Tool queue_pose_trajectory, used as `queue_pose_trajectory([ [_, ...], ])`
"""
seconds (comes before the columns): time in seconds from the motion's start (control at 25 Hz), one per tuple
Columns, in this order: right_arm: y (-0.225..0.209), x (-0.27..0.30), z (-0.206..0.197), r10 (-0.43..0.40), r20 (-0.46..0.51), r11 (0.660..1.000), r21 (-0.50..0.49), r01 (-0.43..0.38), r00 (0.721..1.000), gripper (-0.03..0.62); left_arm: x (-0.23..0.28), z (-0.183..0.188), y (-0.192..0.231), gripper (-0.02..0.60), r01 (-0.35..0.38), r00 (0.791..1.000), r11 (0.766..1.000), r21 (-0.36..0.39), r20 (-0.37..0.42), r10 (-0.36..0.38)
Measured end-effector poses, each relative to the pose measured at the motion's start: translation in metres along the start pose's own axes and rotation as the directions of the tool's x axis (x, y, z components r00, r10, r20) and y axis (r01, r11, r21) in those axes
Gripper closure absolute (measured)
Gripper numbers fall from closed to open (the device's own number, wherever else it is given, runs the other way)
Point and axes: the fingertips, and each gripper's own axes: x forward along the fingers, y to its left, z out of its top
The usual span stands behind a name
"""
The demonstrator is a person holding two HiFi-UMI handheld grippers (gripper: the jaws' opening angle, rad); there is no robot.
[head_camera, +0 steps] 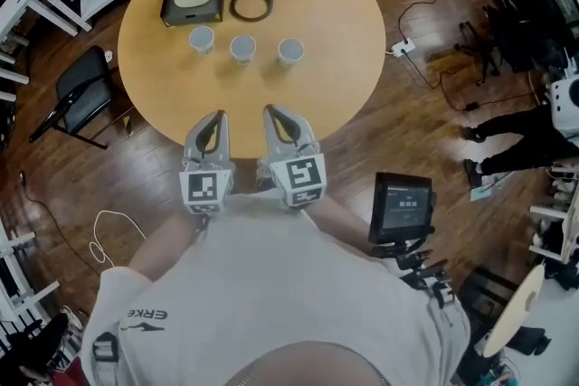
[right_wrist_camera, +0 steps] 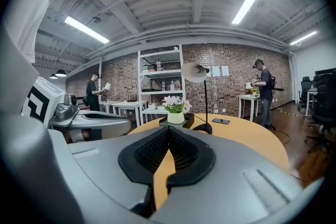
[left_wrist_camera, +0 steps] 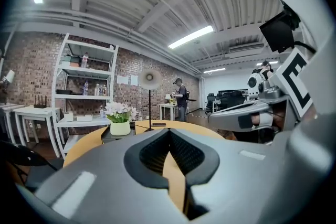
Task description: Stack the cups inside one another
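Three small pale upright cups (head_camera: 242,48) are ranged in a row on the round wooden table (head_camera: 344,23), well ahead of the clenched, empty left gripper (head_camera: 215,117) and right gripper (head_camera: 275,113), equally near.

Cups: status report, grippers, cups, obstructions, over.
Left gripper and right gripper shut, empty, at near edge of table. Three cups upright in a row, unstacked. Nothing between grippers and cups.
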Motion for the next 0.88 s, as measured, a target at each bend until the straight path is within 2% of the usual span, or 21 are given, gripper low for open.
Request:
queue_pose_trajectory([
  [0.32, -0.057, 0.029, 0.005, -0.031, -0.025, 0.999, 0.005, 0.032, 0.999, 0.580, 0.055, 0.007, 0.001, 0.580, -0.005, 1.000, 1.000, -0.013, -0.026, 0.004],
  [0.88, -0.097, 0.067, -0.015, -0.157, -0.101, 0.987, 0.025, 0.160, 0.982, 0.580, 0.117, -0.019, 0.005, 0.580, 0.112, 0.989, 0.993, -0.031, -0.090, -0.115],
])
